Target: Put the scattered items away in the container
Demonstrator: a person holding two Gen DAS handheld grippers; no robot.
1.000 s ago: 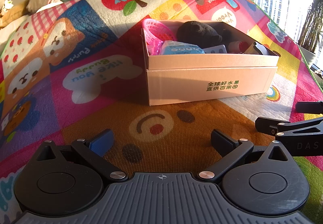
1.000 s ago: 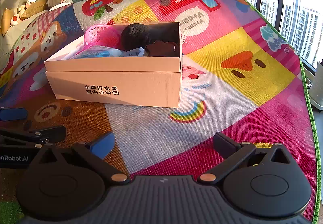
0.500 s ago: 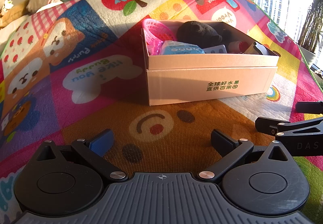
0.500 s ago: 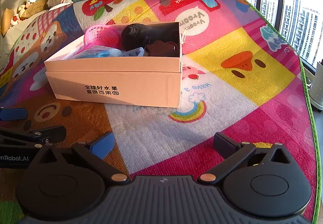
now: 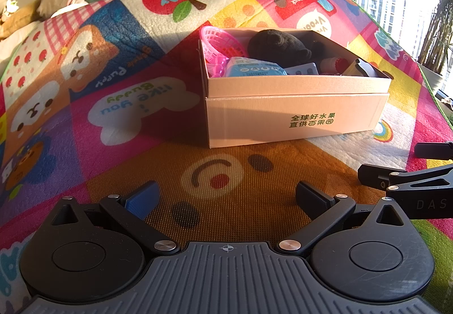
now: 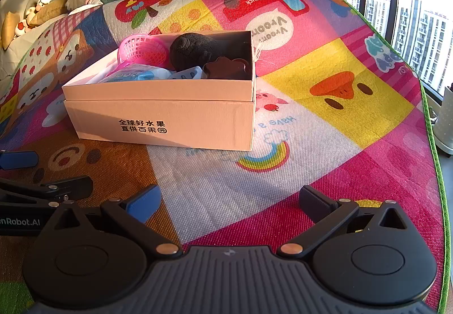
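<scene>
In the left wrist view we find the left gripper (image 5: 226, 196) low over the play mat (image 5: 113, 104), its fingers spread wide with nothing between them. The cardboard box (image 5: 294, 118) sits ahead on the mat, holding a pink basket (image 5: 219, 43), a black plush toy (image 5: 279, 44) and a blue packet (image 5: 253, 70). The right gripper (image 5: 396, 163) shows at the right edge.

In the right wrist view we note the right gripper (image 6: 230, 202) likewise spread and empty above the mat (image 6: 354, 144). The box (image 6: 170, 121) lies ahead to the left, with the basket (image 6: 143, 50), plush toy (image 6: 195, 50) and a brown flower-shaped item (image 6: 226, 69) inside. No loose items appear on the mat.
</scene>
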